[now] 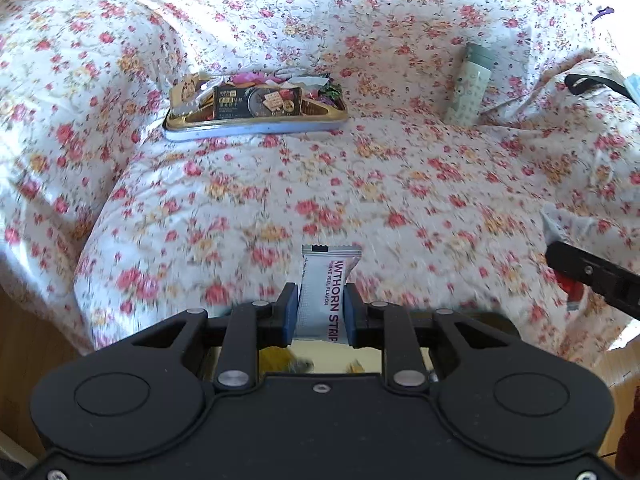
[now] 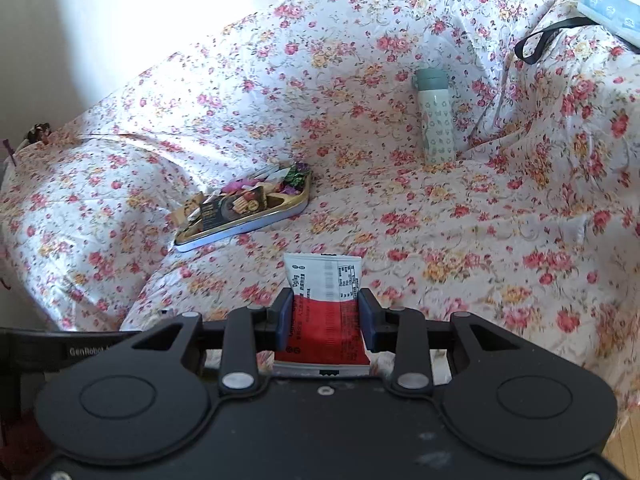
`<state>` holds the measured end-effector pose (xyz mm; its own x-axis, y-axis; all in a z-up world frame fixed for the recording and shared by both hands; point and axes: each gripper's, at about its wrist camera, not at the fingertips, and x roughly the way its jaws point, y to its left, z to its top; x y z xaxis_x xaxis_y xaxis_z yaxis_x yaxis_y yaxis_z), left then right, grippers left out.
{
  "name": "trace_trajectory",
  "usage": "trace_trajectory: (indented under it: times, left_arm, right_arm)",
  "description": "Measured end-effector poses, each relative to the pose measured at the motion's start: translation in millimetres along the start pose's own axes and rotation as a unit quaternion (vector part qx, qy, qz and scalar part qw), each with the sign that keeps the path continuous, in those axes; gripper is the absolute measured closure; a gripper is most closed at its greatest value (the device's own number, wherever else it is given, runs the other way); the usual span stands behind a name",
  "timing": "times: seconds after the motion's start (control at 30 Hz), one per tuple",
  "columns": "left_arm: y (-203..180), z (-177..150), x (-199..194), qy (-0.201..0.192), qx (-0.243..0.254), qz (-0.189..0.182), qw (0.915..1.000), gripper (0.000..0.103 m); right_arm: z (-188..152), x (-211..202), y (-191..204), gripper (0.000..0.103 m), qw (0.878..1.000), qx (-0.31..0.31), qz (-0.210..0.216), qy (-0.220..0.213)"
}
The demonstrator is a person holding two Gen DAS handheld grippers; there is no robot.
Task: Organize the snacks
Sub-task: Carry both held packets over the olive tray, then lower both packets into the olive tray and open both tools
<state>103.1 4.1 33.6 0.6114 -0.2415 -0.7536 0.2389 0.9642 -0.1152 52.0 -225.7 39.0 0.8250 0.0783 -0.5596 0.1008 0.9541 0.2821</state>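
My left gripper [image 1: 322, 300] is shut on a grey-white hawthorn strip packet [image 1: 325, 280], which sticks out forward between the blue pads. My right gripper [image 2: 325, 312] is shut on a red and white snack packet [image 2: 324, 308]. Both are held above a bed with a floral cover. A shallow metal tin [image 1: 256, 128] with a gold inside lies farther up the bed, holding several wrapped snacks and a dark cracker pack [image 1: 256, 101]. The same tin [image 2: 240, 226] shows left of centre in the right wrist view. The right gripper [image 1: 592, 276] with its packet shows at the right edge of the left wrist view.
A pale green patterned flask [image 1: 472, 84] stands on the bed to the right of the tin, also the flask [image 2: 437, 120]. A black strap [image 2: 544, 40] and a light blue pack [image 2: 612, 12] lie on a raised fold at far right. Wooden floor [image 1: 24, 332] borders the bed.
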Motion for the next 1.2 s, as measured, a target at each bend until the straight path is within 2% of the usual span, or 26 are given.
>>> trace_trajectory:
  times: [0.23, 0.37, 0.67, 0.93, 1.1, 1.2]
  left_arm:
    - [-5, -35, -21, 0.009, -0.009, -0.013, 0.9998, 0.072]
    - [-10, -52, -30, 0.01, -0.001, -0.009, 0.9999, 0.072]
    - [-12, -82, -24, 0.045, 0.007, -0.003, 0.9989, 0.072]
    - [-13, -101, -17, 0.066, 0.005, 0.005, 0.9978, 0.071]
    - [-14, -103, -19, 0.059, 0.008, 0.013, 0.9981, 0.07]
    - [-14, -102, -22, 0.051, 0.007, 0.019, 0.9985, 0.064]
  right_arm:
    - [-25, -28, 5, 0.067, 1.0, 0.006, 0.012, 0.002]
    - [-34, -40, 6, 0.067, 1.0, 0.008, 0.012, 0.0]
    - [-54, -39, 2, 0.067, 1.0, 0.012, -0.007, 0.023]
    - [-63, -32, 2, 0.067, 0.999, 0.003, -0.023, 0.039]
    - [-64, -31, 2, 0.067, 0.999, 0.0, -0.024, 0.039]
    - [-64, -31, 2, 0.067, 0.999, -0.001, -0.025, 0.04]
